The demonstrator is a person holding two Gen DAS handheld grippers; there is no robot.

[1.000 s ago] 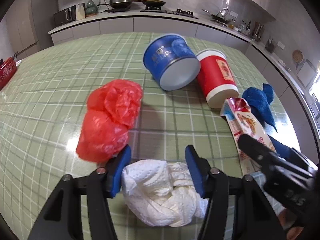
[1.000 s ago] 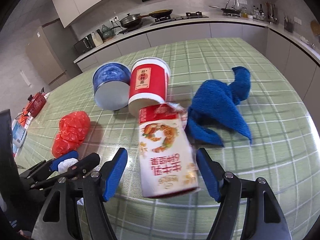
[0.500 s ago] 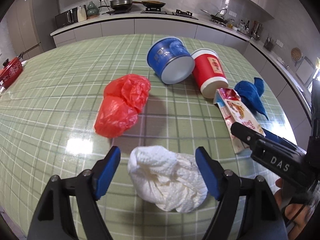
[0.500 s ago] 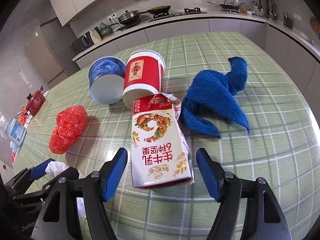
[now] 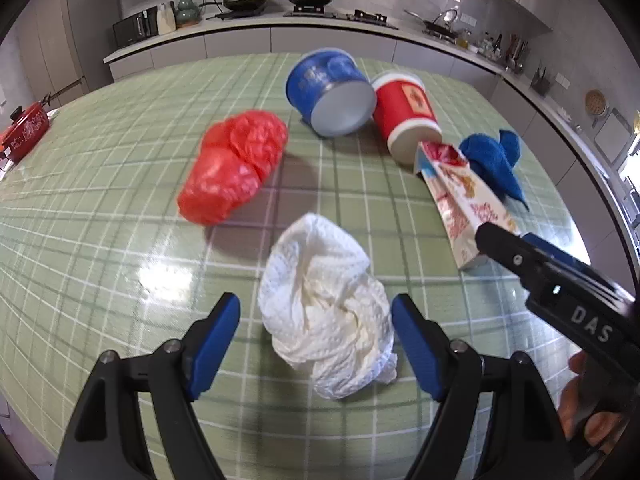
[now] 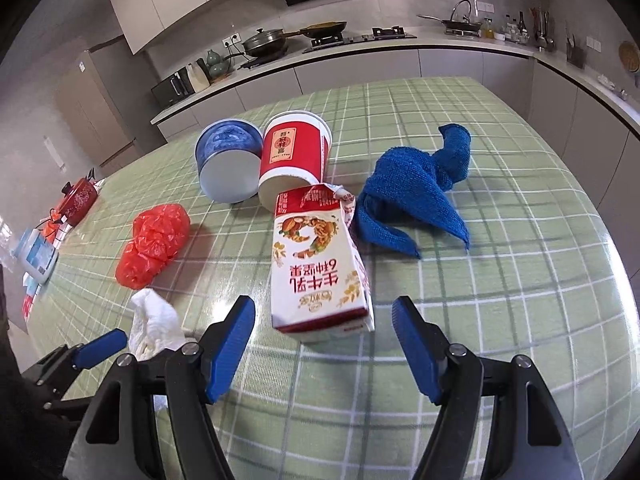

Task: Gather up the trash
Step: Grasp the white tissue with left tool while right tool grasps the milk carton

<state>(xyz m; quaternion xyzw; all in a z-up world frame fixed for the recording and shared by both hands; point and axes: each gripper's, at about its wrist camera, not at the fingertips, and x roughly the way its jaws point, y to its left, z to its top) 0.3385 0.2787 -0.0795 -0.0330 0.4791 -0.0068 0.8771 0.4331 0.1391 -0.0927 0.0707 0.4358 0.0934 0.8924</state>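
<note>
- Kitchen interior; green checked tablecloth (image 5: 100, 208) over a broad table, grey counter (image 6: 400, 46) with stove and pans behind.
- Left gripper (image 5: 316, 320): jaws spread wide, released; blue pads on either side of the crumpled white paper towel (image 5: 324, 312), right pad close to the wad, left pad clearly apart from it. Towel resting on the cloth, not grasped.
- Right gripper (image 6: 324, 320): jaws parted, unclenched; base of the milk carton (image 6: 318, 268) just beyond the fingertips, lying in line with the gap, touched by neither pad.
- Containers, three, all tipped on their sides: one blue tub (image 5: 330, 94), white base toward the left camera; one red paper cup (image 6: 294, 160), just beside the tub; one carton with torn-open red top, that top against the cup's base. Contents not visible in any.
- Soft items: one red plastic bag (image 5: 234, 172), bunched, just beyond the paper towel; one blue cloth (image 6: 416, 192), rumpled, beside the carton's top.
- Table edge, left: one red patterned pot (image 6: 78, 200).
- Part of a hand (image 5: 588, 404) at lower right of the left view, under the other gripper's body.
</note>
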